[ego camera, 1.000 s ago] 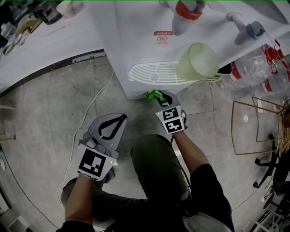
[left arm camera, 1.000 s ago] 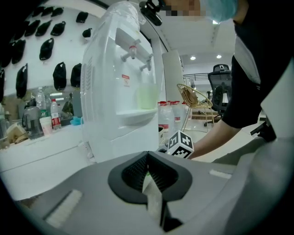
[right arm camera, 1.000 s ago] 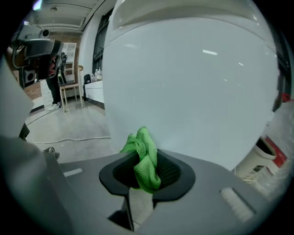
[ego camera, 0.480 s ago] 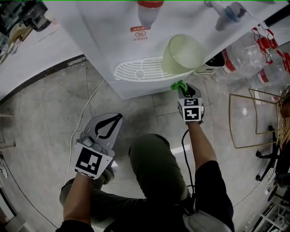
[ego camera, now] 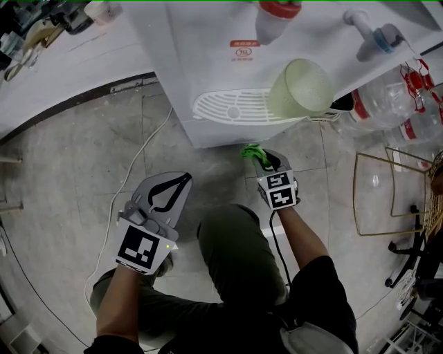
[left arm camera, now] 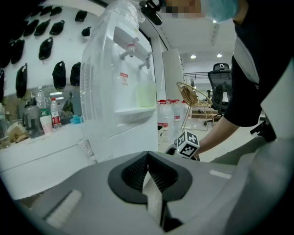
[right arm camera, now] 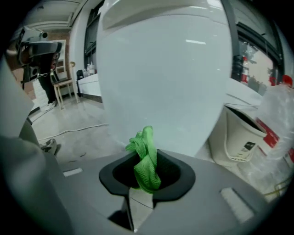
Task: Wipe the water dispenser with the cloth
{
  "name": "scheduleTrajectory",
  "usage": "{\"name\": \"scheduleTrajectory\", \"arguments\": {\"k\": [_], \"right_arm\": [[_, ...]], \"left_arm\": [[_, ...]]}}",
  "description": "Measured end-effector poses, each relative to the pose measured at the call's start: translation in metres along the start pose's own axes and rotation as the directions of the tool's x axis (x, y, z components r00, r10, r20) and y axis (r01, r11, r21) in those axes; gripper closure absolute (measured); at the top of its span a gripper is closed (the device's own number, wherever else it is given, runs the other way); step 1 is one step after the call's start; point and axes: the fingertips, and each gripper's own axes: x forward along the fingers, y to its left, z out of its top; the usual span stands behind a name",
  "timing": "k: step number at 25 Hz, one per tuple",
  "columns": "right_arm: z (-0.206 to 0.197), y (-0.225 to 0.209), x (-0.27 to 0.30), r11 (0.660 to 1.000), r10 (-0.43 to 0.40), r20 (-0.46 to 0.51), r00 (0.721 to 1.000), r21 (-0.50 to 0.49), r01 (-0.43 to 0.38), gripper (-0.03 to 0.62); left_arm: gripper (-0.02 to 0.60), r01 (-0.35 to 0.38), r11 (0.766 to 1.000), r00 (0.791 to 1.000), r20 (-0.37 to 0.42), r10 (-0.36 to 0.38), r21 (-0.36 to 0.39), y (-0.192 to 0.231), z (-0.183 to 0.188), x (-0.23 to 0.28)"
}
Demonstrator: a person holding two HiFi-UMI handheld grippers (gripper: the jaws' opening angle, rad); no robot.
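Note:
The white water dispenser (ego camera: 208, 76) stands ahead of me, with a drip tray (ego camera: 235, 109), a pale green cup (ego camera: 302, 87) on it, and red (ego camera: 277, 15) and blue (ego camera: 379, 38) taps above. My right gripper (ego camera: 259, 156) is shut on a bunched green cloth (ego camera: 252, 151), held low against the dispenser's lower front (right arm camera: 165, 82); the cloth (right arm camera: 146, 158) sticks up from the jaws. My left gripper (ego camera: 168, 196) hangs shut and empty over the floor, left of my knee. In the left gripper view the dispenser (left arm camera: 121, 92) stands ahead.
A white power cable (ego camera: 131, 183) runs across the tiled floor. Plastic water bottles (ego camera: 394, 107) and a white bin (right arm camera: 239, 135) sit right of the dispenser. A gold wire chair (ego camera: 394, 193) stands at far right. A counter (ego camera: 62, 62) with clutter is at left.
My right gripper swung right along the dispenser's base with the cloth, then came back toward the middle. The left gripper stayed put.

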Motion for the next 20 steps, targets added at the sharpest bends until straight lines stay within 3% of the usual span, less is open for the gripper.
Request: {"name": "scheduleTrajectory", "arguments": {"k": [4, 9, 15, 20], "right_arm": [[0.007, 0.065, 0.034, 0.988, 0.130, -0.006, 0.991, -0.085, -0.130, 0.500], [0.026, 0.129, 0.071, 0.962, 0.228, -0.006, 0.974, -0.156, -0.226, 0.500], [0.037, 0.150, 0.102, 0.962, 0.205, -0.043, 0.978, -0.176, -0.209, 0.500], [0.034, 0.128, 0.106, 0.981, 0.161, -0.043, 0.986, -0.101, -0.165, 0.500]], "left_arm": [[0.578, -0.019, 1.000, 1.000, -0.020, 0.019, 0.012, 0.002, -0.008, -0.010], [0.578, -0.041, 0.999, 0.999, -0.022, 0.041, -0.001, 0.004, -0.013, -0.021], [0.578, -0.032, 0.999, 0.999, -0.007, 0.032, 0.003, 0.001, -0.011, -0.025], [0.578, -0.025, 1.000, 1.000, -0.003, 0.025, 0.003, 0.001, -0.010, -0.023]]}}
